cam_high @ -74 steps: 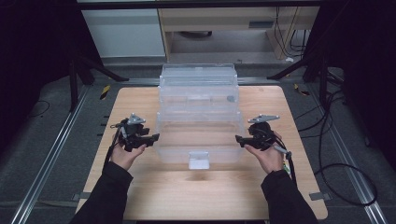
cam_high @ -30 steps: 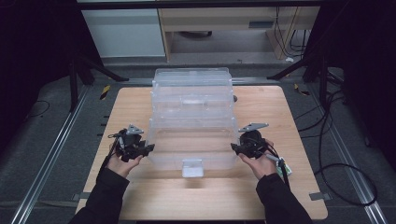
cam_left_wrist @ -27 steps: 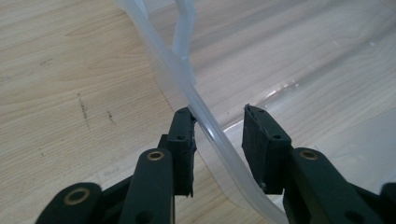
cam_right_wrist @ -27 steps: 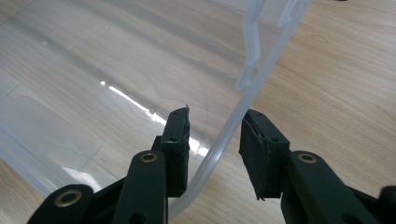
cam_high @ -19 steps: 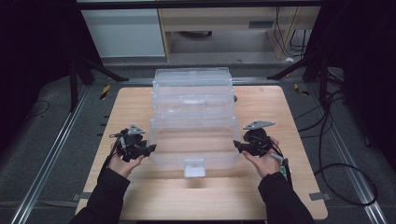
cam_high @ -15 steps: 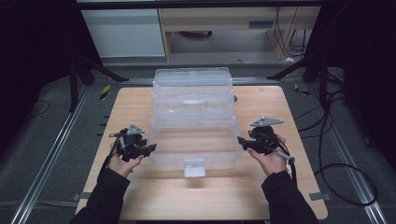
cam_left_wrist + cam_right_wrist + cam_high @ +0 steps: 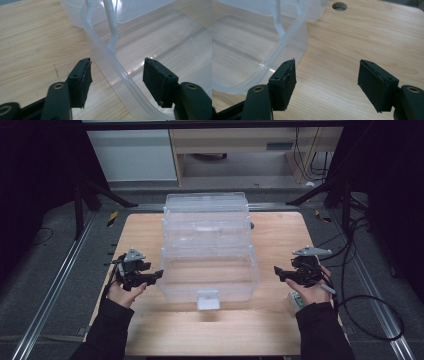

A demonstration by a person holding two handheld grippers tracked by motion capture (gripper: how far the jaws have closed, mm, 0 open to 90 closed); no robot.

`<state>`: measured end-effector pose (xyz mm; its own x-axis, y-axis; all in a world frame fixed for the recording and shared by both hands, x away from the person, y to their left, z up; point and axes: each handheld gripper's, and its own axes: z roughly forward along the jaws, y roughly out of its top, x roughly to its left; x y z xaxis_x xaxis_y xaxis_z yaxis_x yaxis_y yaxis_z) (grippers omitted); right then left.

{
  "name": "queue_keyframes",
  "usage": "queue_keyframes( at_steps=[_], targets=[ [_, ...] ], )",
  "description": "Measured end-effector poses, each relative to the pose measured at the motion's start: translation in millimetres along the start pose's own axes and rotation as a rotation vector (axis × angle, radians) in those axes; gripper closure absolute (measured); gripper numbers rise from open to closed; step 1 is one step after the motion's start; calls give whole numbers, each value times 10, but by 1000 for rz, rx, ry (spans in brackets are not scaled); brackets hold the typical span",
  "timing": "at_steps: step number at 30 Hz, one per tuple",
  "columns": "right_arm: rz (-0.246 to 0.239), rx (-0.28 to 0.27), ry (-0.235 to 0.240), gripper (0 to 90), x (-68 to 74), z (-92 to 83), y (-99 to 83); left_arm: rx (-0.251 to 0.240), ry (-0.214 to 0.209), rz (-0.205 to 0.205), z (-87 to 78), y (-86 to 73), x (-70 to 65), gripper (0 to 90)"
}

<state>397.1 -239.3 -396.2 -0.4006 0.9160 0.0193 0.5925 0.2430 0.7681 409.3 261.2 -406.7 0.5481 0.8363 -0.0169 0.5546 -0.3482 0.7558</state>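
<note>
A clear plastic box [image 7: 207, 270] with stepped, opened-out tiers stands in the middle of the wooden table [image 7: 280, 235]. My left gripper [image 7: 159, 274] is at the box's left wall. In the left gripper view its open jaws [image 7: 116, 75] straddle the box's rim [image 7: 100, 47] and the pads stand off it; they have just been opening. My right gripper [image 7: 276, 270] hovers to the right of the box, apart from it. Its jaws [image 7: 327, 75] have just been opening too, with only bare wood between them. The box's corner [image 7: 249, 50] lies to their left.
A white latch [image 7: 207, 300] sticks out at the box's front. A small green and white item [image 7: 296, 300] lies by the person's right hand. A round hole [image 7: 339, 6] is in the table's far part. Cables trail off the right edge onto the floor.
Both grippers' jaws have spread apart. The right gripper has pulled away from the box's right wall, to the right and a little up. The left gripper has stayed at the left wall.
</note>
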Motion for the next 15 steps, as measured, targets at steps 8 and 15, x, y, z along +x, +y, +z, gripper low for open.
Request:
queue_keyframes(
  at_steps=[8,15],
  targets=[
    [29,53,-23,275,-127,-79,-92,-35,19,-22,-138,8,127,319],
    [24,103,-30,250,-157,-81,-230,-32,42,-74,-176,-43,290,304]
  ],
)
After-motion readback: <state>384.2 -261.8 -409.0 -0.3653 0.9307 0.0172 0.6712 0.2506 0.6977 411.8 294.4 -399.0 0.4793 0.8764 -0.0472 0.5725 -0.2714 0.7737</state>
